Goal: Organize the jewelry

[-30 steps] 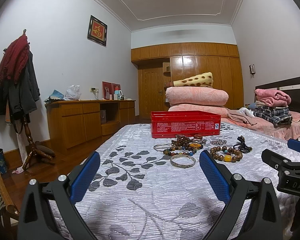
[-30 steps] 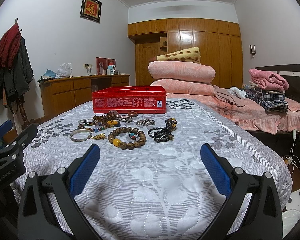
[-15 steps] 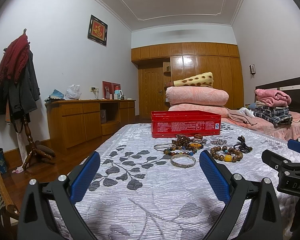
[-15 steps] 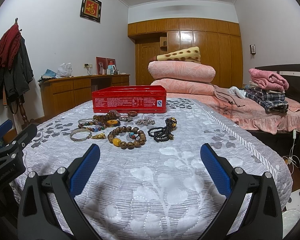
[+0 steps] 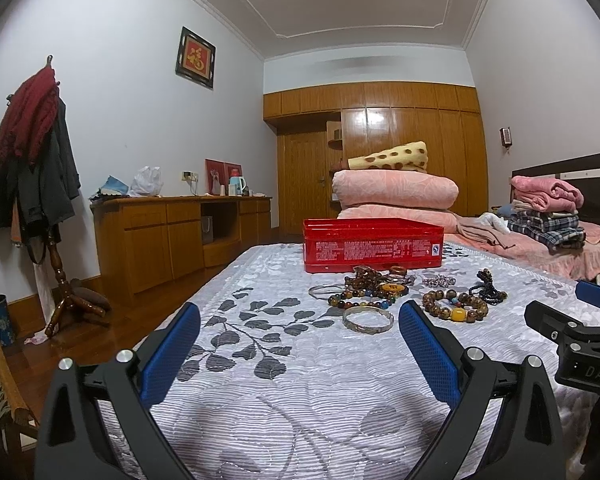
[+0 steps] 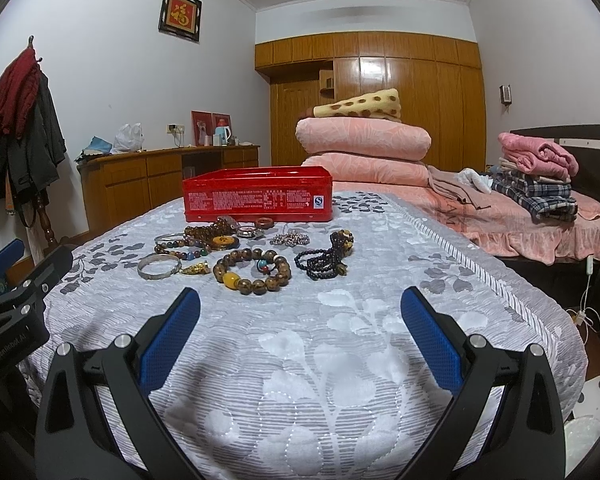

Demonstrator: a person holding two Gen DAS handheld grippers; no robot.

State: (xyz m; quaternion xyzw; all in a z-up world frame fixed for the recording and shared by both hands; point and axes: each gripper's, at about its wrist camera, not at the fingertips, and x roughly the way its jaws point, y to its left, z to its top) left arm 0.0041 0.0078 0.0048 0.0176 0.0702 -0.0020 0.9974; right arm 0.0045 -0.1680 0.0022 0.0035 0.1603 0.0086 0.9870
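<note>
Both tongs — left tongs (image 5: 300,344) and right tongs (image 6: 300,332) — gape wide and hold nothing. The bracelets (image 6: 252,272) lie on the bed (image 6: 380,340) ahead of them, well apart, just before the red tin (image 6: 258,194).

left gripper (image 5: 300,350) jaws wide apart — silver bangle (image 5: 368,319) just beyond.

Tin (image 6: 257,194) interior: hidden behind its front wall in both views.
Tin print: too small to be read.
Right gripper (image 5: 580,332): cut off by the left view's right edge.
Left gripper (image 6: 16,300): cut off by the right view's left edge.
Bead pile (image 6: 212,236): single pieces could not be told apart.
</note>
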